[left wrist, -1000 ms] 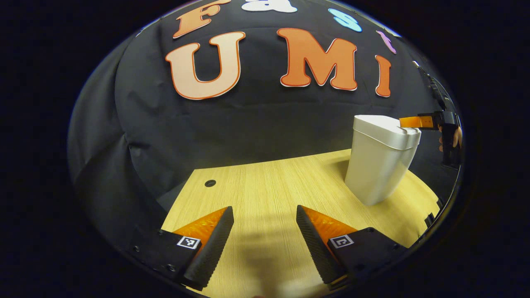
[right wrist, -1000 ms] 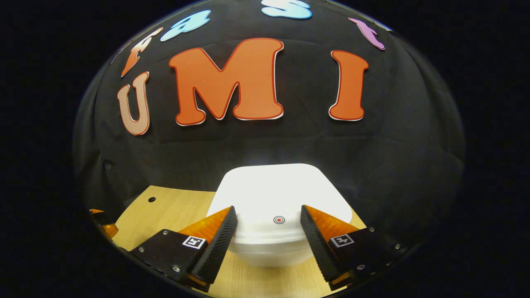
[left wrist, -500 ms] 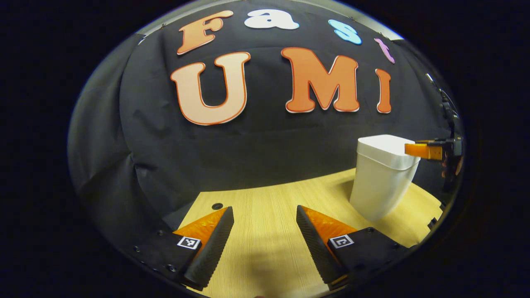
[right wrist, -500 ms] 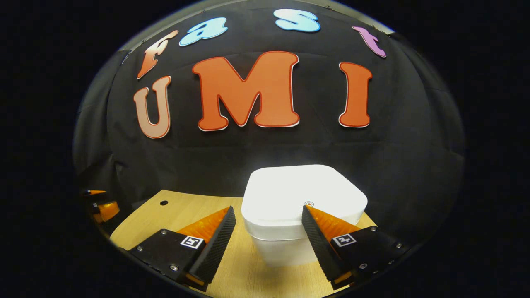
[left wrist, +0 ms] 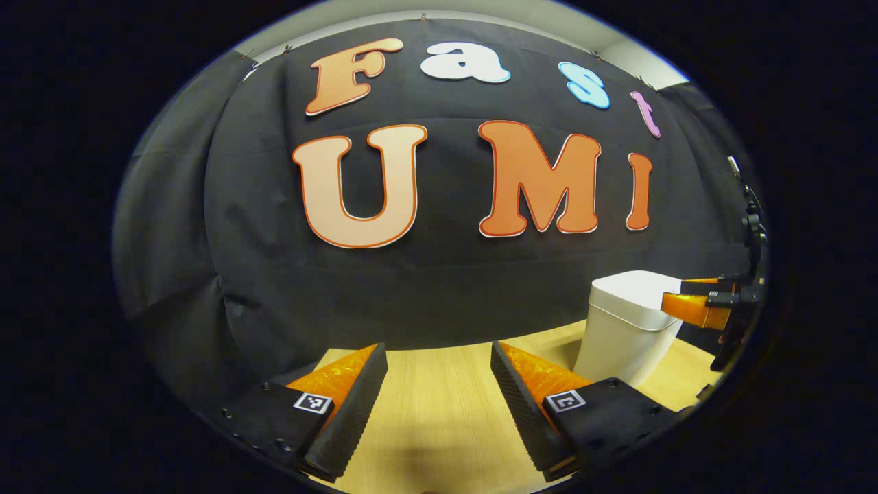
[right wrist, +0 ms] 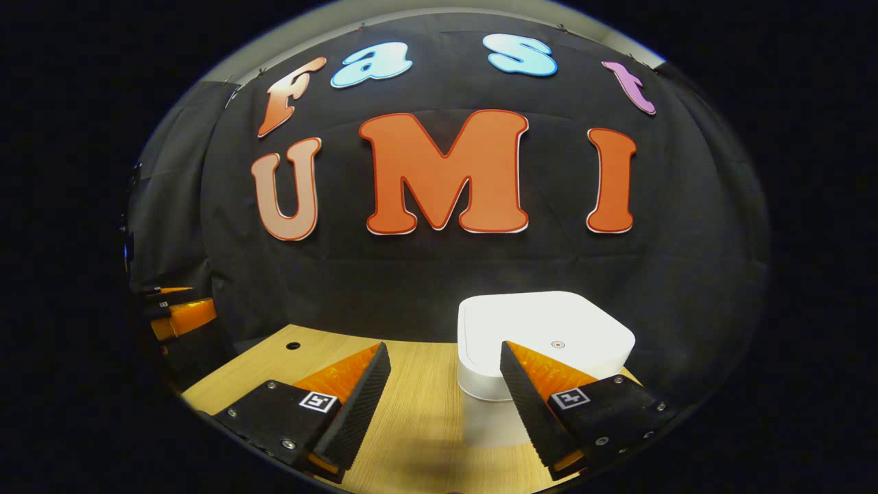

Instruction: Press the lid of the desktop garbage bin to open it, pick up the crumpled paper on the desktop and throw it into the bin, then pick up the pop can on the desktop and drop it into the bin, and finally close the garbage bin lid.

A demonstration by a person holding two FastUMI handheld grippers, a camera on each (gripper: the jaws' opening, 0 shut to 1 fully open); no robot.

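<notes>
Holding apart: the right gripper (right wrist: 446, 405) has its two fingers spread with bare desk between them, clamped on nothing.
Left fingers: the left gripper (left wrist: 439, 405) is also spread wide over the desk (left wrist: 439, 418), gripping nothing.
Bin: the white garbage bin (right wrist: 542, 343) stands upright near the booth wall, just beyond the right gripper's right finger; in the left gripper view it sits at the right edge with the right gripper at its rim.
Lid: the lid (right wrist: 549, 326) lies flat and shut, a small red dot (right wrist: 558, 344) marked on its near part.
Stage: a shut lid fits either a bin waiting to be pressed open or one closed again with paper and can inside — the pictures do not settle which.
Pressing well: any press on this lid should land one fingertip squarely on the dot, straight down, so the light bin does not tip or slide.
Count: one bin, one lid, two grippers — four fingers.
</notes>
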